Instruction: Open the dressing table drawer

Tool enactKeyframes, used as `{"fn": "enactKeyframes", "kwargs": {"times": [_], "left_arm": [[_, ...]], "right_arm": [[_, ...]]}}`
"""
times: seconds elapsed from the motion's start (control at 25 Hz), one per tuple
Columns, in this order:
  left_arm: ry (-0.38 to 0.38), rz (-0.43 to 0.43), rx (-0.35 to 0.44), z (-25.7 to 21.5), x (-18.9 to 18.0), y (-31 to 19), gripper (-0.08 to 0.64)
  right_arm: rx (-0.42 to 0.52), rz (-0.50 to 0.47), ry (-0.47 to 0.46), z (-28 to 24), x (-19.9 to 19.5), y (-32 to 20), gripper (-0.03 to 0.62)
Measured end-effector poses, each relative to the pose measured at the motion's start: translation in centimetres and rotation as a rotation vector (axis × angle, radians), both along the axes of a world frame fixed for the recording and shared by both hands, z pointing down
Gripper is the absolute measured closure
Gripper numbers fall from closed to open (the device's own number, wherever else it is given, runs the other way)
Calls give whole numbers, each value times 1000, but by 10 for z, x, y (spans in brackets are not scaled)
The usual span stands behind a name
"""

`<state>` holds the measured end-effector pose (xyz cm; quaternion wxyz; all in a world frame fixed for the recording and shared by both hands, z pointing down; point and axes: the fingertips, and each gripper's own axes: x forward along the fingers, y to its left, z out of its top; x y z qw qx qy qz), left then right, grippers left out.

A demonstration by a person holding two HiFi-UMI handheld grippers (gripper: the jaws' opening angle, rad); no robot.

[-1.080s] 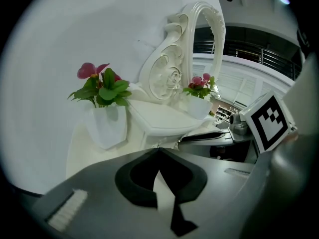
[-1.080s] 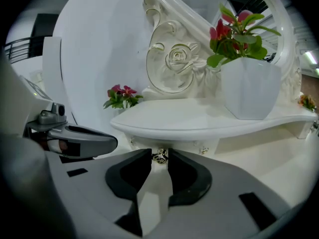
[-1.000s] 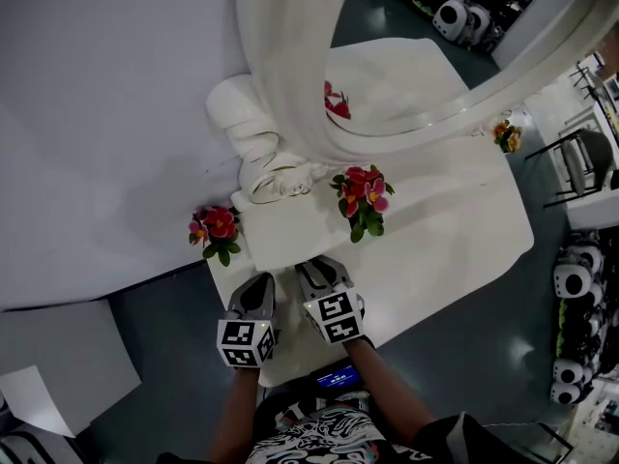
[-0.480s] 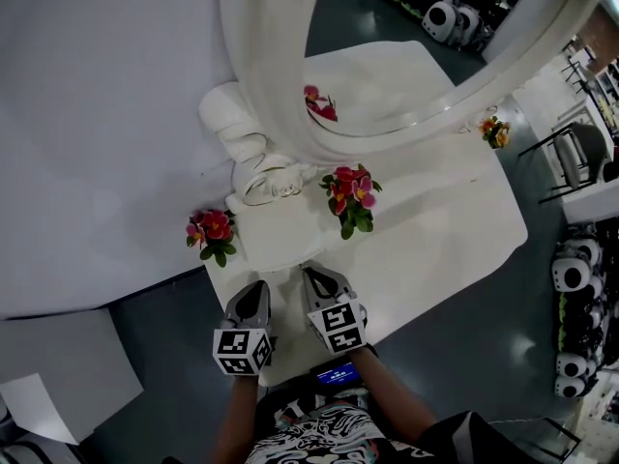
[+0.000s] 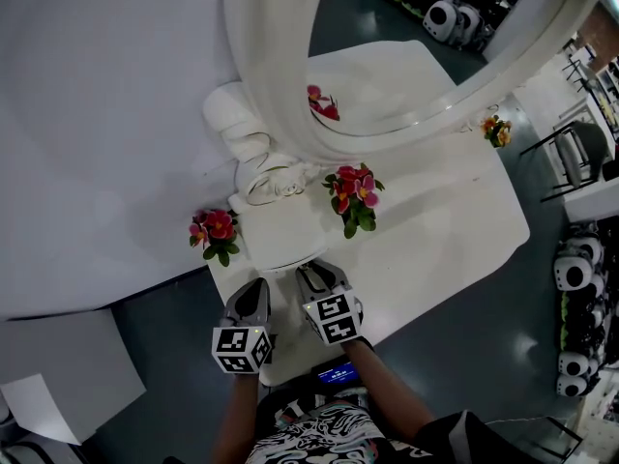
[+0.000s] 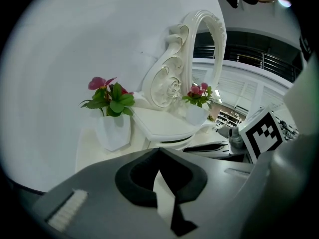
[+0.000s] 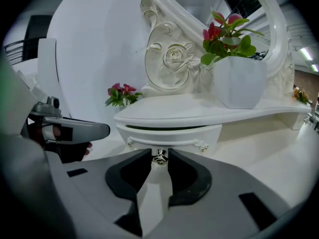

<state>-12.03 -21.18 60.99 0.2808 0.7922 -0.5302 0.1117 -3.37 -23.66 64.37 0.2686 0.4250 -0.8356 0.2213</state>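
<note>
— Well, where does the drawer stand?

— The drawer (image 7: 169, 133) sits under the small raised shelf (image 5: 280, 235) at the foot of the carved mirror frame (image 5: 276, 85), on the white counter (image 5: 445, 240). Its front faces the person, with a dark slit along its top edge. A small metal knob (image 7: 159, 157) sits at the middle of the front.

— And the right gripper?

— The right gripper (image 7: 159, 152) is at that knob. The knob stands between the two tips, the jaws are opening, and the pads do not press on it.

— The left one?

— The left gripper (image 6: 158, 151) hangs just beside the right one at the counter's near corner, tips pressed together on nothing.

— Any writing to record?

— Only square black-and-white markers, one set on each gripper's cube (image 5: 240, 348). One flower pot (image 5: 215, 230) with pink blooms stands left of the shelf, and a second flower pot (image 5: 355, 196) stands at its right.
</note>
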Motion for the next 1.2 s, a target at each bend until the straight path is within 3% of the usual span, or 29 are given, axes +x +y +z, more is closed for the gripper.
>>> {"fn": "enactKeyframes", "kwargs": {"times": [0.84, 1.04, 1.2], "left_arm": [[10, -26, 39, -18, -13, 5, 558], [20, -11, 95, -39, -6, 11, 558], [23, 9, 149, -61, 2, 16, 558]], "right_arm": [[-24, 51, 30, -1, 20, 37, 464], [61, 142, 15, -33, 44, 44, 583], [131, 171, -31, -69, 54, 51, 591]]}}
